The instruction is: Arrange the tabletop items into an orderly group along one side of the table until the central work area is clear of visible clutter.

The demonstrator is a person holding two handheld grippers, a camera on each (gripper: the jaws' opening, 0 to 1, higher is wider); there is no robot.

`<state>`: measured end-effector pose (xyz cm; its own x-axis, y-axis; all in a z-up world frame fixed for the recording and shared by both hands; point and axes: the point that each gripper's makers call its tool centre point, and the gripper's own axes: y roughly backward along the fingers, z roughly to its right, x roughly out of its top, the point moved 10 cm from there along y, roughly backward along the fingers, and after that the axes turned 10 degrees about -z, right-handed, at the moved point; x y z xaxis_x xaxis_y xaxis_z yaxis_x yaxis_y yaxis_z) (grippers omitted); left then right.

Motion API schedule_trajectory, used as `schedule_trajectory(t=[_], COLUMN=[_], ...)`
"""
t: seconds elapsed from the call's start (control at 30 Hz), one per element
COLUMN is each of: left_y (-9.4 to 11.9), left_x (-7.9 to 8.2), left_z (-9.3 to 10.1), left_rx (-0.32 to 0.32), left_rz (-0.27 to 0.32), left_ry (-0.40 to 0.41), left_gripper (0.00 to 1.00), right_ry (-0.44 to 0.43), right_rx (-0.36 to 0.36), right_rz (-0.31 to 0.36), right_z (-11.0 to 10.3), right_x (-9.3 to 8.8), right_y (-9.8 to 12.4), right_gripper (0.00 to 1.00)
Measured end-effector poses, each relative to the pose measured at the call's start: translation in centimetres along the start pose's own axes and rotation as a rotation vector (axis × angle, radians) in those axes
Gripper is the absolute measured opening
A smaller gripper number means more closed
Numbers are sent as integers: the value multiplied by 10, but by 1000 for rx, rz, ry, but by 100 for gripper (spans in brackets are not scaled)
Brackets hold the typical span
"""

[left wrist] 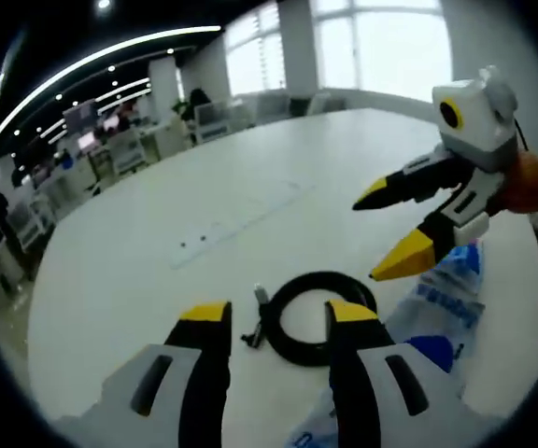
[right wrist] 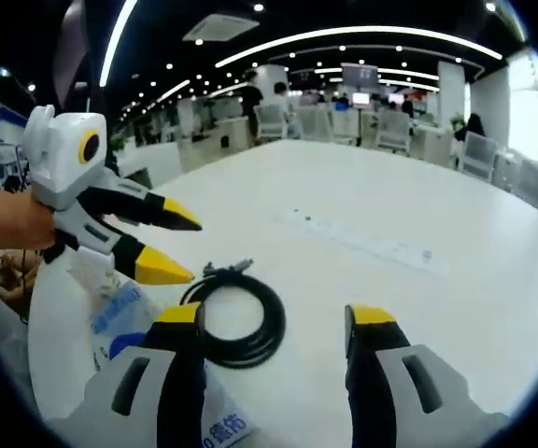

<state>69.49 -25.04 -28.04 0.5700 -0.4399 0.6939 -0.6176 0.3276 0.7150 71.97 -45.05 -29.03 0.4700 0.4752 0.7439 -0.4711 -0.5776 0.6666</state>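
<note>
Black coiled cable [left wrist: 318, 317] beside blue-printed plastic bag [left wrist: 442, 308] on white table [left wrist: 204, 215] (both grippers spread apart, holding nothing): left gripper [left wrist: 278, 313], right gripper [right wrist: 274, 315].

open office | white table [left wrist: 250, 187] | bright windows [left wrist: 381, 42] | ceiling light strips [right wrist: 362, 35]

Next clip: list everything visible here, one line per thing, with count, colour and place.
coiled cable: one, black, on the white table just ahead of the left gripper's jaws.
plastic bag: one, clear with blue print, beside the coil near the table edge.
table: one, white, large, with rounded corners.
office chairs and desks: several, pale, behind the table.
ceiling light strips: several, white, overhead.
left gripper: grey with yellow tips, jaws apart.
right gripper: grey with yellow tips, jaws apart.
person's hand: one, holding the right gripper.
</note>
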Motion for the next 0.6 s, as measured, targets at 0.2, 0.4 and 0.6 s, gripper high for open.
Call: schedule_trajectory(t=[0.2,0.4,0.6], left_y=[-14,-27,-35], left_x=[-3,-5,-6], left_z=[0,-1,-2], left_rx=[3,-8,-8], left_rz=[-36,-57,-75], left_ry=[-15,-15,-18], left_gripper=[31,30,29], right_ry=[-6,-31,-33], right_rx=[-7,-11,-9], right_rz=[-24,-46,-68], right_z=[1,-1,-7], right_x=[-3,-6,-8], right_y=[-13,-26,-36], right_gripper=[55,50,43])
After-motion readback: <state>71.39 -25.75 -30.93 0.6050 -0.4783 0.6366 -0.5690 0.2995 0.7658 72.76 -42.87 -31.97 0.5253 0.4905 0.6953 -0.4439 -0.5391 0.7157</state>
